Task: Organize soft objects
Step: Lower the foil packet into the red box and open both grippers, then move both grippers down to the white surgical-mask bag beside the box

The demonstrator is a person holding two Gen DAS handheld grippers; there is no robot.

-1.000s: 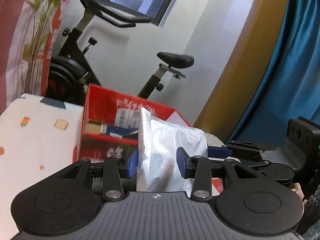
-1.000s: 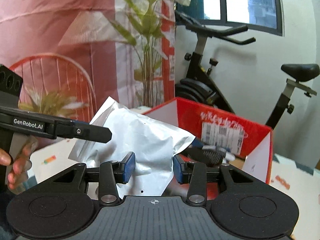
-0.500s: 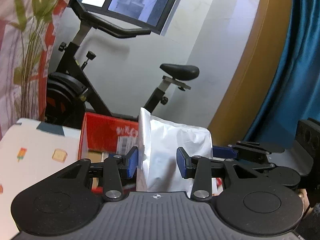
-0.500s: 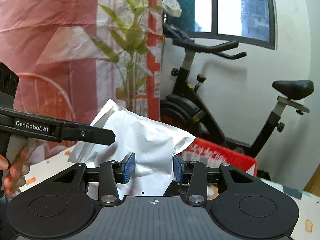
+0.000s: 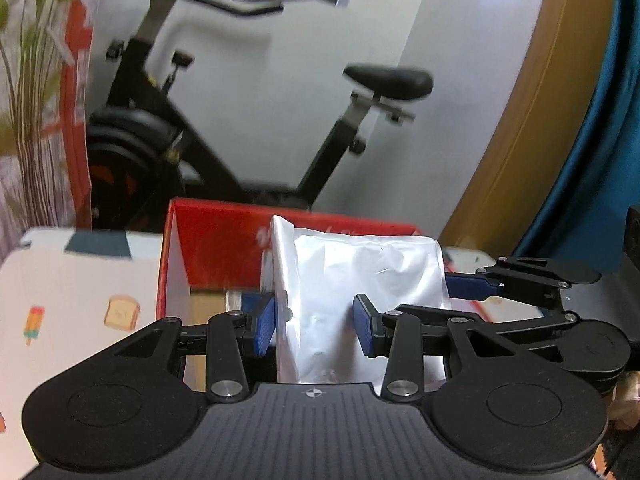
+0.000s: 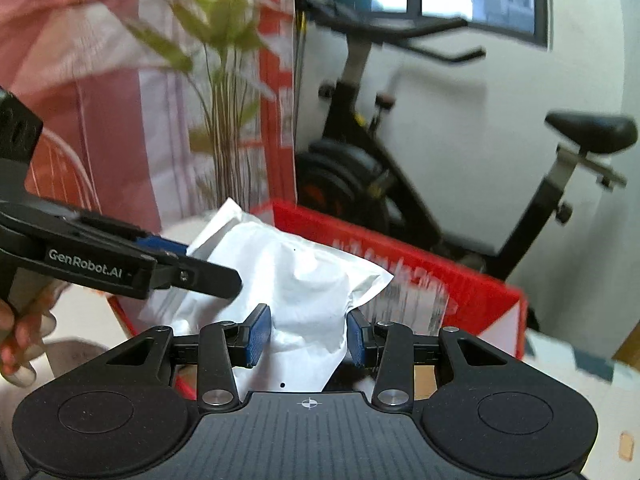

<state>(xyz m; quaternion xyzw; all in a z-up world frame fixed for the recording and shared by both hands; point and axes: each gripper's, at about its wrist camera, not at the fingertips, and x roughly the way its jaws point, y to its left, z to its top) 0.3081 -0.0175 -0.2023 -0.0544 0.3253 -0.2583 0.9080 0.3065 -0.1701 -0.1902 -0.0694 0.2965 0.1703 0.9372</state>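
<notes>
- A white soft pouch (image 5: 360, 280) hangs in the air between the two sets of tongs, above the open red cardboard box (image 5: 224, 240).
- The left tongs (image 5: 316, 324) stand partly open. The left blue pad (image 5: 264, 324) lies against the pouch's flat sealed edge, and the right pad sits in a dent in the pouch's face. They are gripping it.
- From the left wrist view, the right tongs (image 5: 472, 286) reach in from the right, their blue fingertip touching the far right side of the pouch.
- From the right wrist view, the right tongs (image 6: 306, 334) are also partly open, with the lower corner of the pouch (image 6: 296, 280) between the blue pads. The left pad touches the pouch. Whether the right pad presses on it cannot be told, as the pouch's edge only just reaches it.
- In the same view the left tongs (image 6: 192, 268) come in from the left, closed over the pouch's upper left edge, and a hand (image 6: 20, 340) holds their handle.
- The red box (image 6: 440, 288) sits on a bench (image 5: 72, 304) covered with a white cloth printed with small ice lollies and toast slices. Its inside holds things that are too blurred to name.
- Behind the box stands a black exercise bike (image 5: 168, 128), with a leafy plant (image 6: 224, 80) to its left.
</notes>
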